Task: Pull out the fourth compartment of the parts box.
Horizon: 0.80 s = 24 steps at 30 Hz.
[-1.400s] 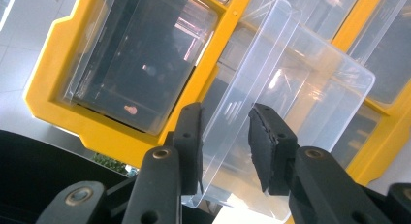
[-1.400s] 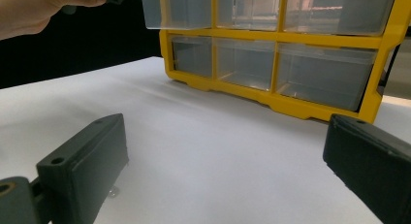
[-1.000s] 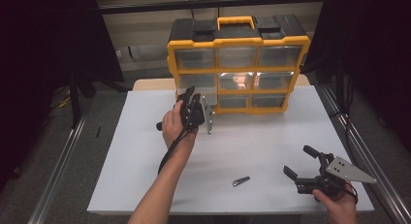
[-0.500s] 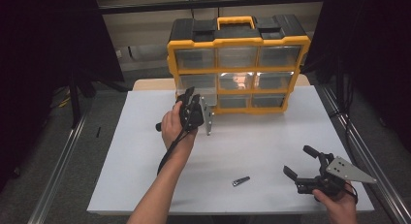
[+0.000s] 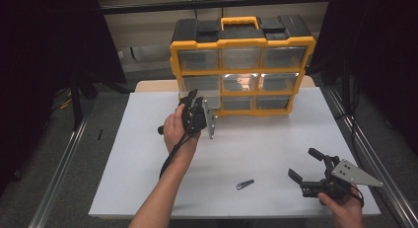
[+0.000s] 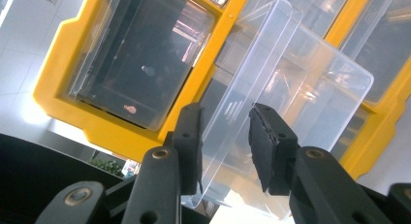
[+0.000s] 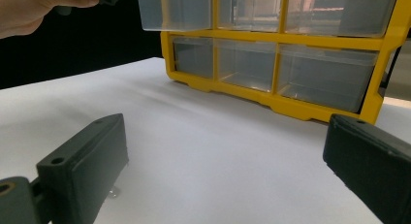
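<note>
A yellow and black drawer organizer (image 5: 241, 41) stands at the back of the white table (image 5: 148, 154). Its middle-left clear drawer (image 5: 212, 97) is pulled partway out. My left gripper (image 5: 192, 100) is at that drawer; in the left gripper view its jaws (image 6: 225, 136) are closed on the clear drawer's (image 6: 300, 88) front wall. My right gripper (image 5: 305, 164) rests near the table's front right corner, jaws wide apart and empty. In the right gripper view (image 7: 223, 166) it faces the organizer's (image 7: 291, 103) bottom row, with the pulled-out drawer (image 7: 177, 10) at top left.
A small metal clip-like tool (image 5: 245, 184) lies on the table near the front, left of the right gripper. Metal rails (image 5: 59, 173) run along both sides of the table. Dark curtains hang left and right.
</note>
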Available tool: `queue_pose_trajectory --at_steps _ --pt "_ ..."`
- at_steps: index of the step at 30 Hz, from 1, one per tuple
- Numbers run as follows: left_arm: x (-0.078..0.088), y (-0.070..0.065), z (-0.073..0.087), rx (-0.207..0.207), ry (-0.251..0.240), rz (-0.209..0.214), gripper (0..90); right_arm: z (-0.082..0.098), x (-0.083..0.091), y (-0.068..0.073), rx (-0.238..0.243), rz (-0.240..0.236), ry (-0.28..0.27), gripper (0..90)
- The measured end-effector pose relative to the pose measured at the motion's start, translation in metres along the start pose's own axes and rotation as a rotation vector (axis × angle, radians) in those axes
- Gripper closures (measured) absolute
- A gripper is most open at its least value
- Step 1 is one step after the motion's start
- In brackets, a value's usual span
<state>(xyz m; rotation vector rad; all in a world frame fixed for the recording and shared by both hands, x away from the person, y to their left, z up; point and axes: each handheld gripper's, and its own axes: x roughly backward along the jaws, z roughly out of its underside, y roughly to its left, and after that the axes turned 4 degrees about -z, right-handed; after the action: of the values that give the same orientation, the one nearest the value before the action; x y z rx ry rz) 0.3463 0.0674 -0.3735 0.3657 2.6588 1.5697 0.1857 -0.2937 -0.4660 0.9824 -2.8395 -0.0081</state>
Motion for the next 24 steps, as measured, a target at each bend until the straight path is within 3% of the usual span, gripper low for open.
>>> queue_pose_trajectory --at_steps 24 --pt "0.0052 0.0002 -0.0004 -0.001 -0.019 0.0 66.0 0.0001 -0.0003 0.0 -0.001 -0.001 0.001 2.0"
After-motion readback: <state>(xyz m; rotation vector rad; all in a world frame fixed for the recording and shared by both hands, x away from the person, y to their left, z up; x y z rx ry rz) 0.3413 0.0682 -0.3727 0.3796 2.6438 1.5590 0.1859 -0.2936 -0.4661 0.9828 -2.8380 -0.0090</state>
